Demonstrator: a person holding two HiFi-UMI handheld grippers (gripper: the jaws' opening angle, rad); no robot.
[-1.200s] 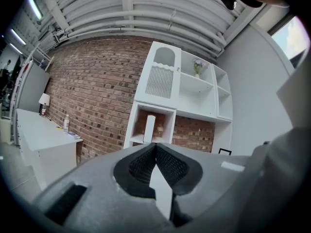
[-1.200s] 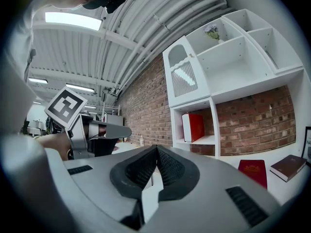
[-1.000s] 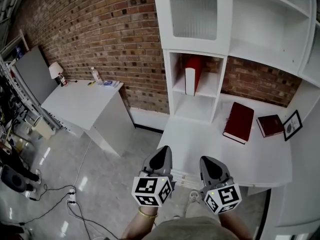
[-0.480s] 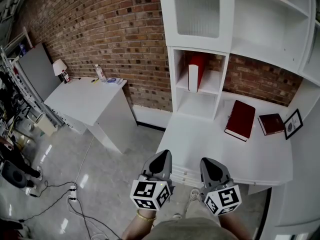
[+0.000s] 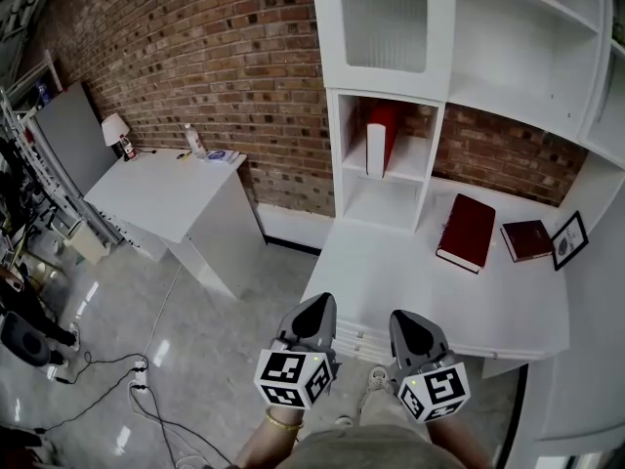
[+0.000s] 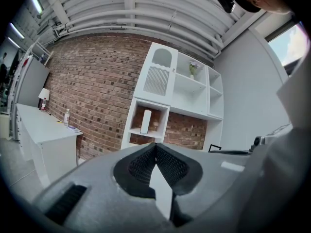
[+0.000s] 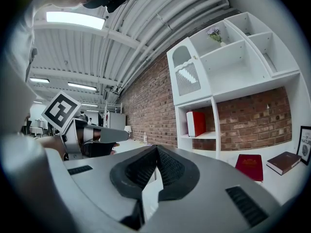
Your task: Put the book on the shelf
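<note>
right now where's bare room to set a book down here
The cubby's lower compartment is bare, and so is the upper shelf right of the upright red book. The white desk is bare left of the large red book; crowded at its right end with the small book and picture frame.

Head camera looks steeply down; both gripper cameras (low, level) face the same tall white shelf unit (image 5: 327, 37) it sees.
</note>
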